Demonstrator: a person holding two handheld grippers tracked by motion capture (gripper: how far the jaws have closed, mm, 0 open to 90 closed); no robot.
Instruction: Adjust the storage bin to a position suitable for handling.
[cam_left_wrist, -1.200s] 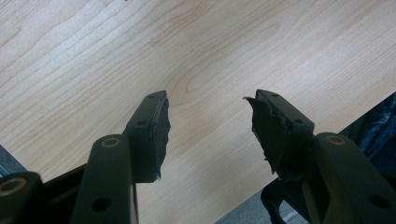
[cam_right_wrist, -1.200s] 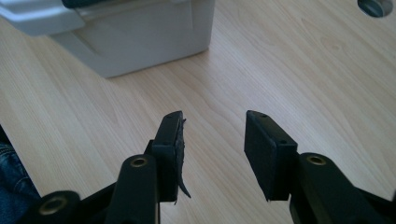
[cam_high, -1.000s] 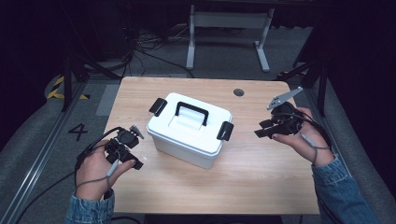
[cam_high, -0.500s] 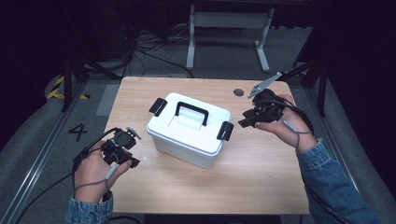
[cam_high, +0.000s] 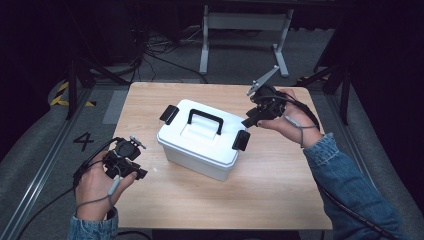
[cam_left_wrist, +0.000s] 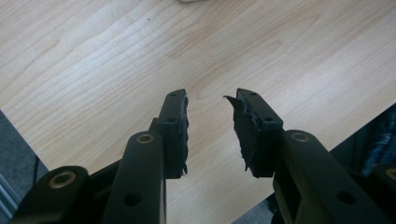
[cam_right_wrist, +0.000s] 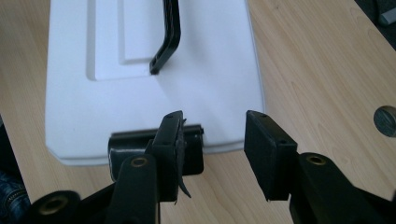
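Numeral "4" (cam_high: 83, 141) marked on the floor, left of table (cam_high: 150, 100)

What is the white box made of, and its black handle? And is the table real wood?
The white box looks like smooth plastic, evenly white with moulded rounded edges. Its black handle and black clip seem plastic too, slightly glossy. The table shows pale wood grain, though it may be a printed laminate.

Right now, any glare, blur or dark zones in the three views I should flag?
High view: tabletop evenly lit, surroundings nearly black, white box bright but its edges readable, slightly soft overall. Left gripper view: wood grain sharp, jaws dark and short on detail, frayed pads visible. Right gripper view: box lid close to washed out, black latch readable, near jaws slightly soft.
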